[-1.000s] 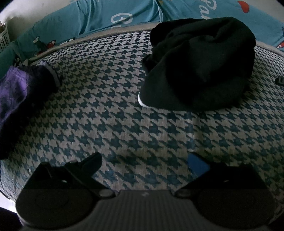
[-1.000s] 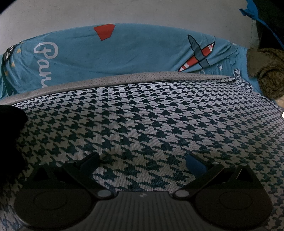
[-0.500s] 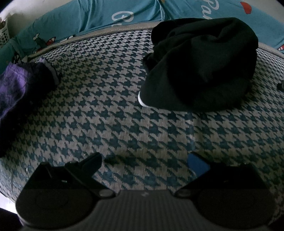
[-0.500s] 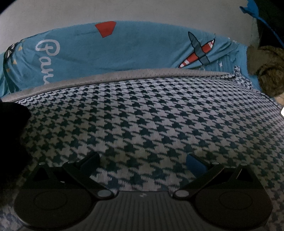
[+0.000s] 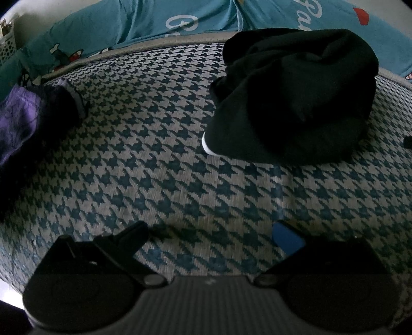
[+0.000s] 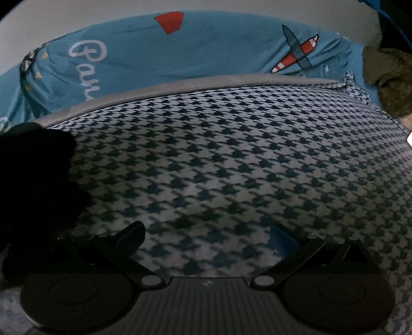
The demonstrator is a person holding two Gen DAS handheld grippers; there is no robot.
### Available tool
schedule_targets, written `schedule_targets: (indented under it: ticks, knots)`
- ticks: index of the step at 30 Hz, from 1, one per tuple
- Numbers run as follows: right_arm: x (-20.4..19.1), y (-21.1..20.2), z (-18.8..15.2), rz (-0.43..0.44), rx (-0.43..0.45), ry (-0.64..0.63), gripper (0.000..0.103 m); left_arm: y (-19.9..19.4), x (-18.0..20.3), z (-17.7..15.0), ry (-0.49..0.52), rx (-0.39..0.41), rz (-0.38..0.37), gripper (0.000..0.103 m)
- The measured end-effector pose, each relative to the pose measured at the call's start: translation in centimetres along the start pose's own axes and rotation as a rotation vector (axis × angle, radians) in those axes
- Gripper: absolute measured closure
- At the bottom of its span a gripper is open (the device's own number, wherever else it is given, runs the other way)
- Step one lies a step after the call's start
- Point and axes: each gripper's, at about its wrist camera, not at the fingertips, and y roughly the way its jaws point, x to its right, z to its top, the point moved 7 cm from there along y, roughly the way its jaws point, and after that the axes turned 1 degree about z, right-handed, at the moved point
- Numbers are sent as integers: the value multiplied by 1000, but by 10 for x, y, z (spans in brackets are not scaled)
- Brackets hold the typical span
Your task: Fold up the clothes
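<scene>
Left wrist view: left gripper (image 5: 209,235) low over a houndstooth-patterned cover (image 5: 159,165), jaws spread wide apart, nothing between them; one fingertip black, the other faced with a blue pad (image 5: 287,239). Ahead and right of centre, a bunched black garment (image 5: 296,95) heaped on the cover, crumpled and not folded, with a thin white edge (image 5: 206,144) showing at its near left corner. Well apart from the gripper, with bare cover between. At far left, a second bundle of purple and black clothing (image 5: 28,116), also loose, lying near the cover's edge. Beyond the grey border of the cover, a teal sheet printed with white script (image 5: 180,20) and small cartoon figures. A pale lattice basket (image 5: 6,46) just visible at upper left. At the far right margin, a small dark object, too cut off to identify. Right wrist view: right gripper (image 6: 207,237) likewise low over the same houndstooth cover, jaws held wide apart and empty, blue pad (image 6: 283,241) on one fingertip. Black garment seen only as a dark mass at the left margin, beside but not touching the fingers. Remaining cover ahead bare. Behind it, the teal sheet with a red-and-white aeroplane print (image 6: 296,55) and a red patch (image 6: 168,22). At upper right, an olive-brown fuzzy fabric (image 6: 388,80) resting past the cover's corner.
</scene>
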Motion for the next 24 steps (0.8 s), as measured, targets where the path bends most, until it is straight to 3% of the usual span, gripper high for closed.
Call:
schedule_targets:
  ticks: [11, 24]
  knots:
    - [-29, -38, -22, 45, -48, 96, 0, 0, -1, 0, -14, 8, 6, 0]
    - [-61, -62, -61, 123, -106, 48, 0, 1, -2, 0, -22, 6, -10, 0]
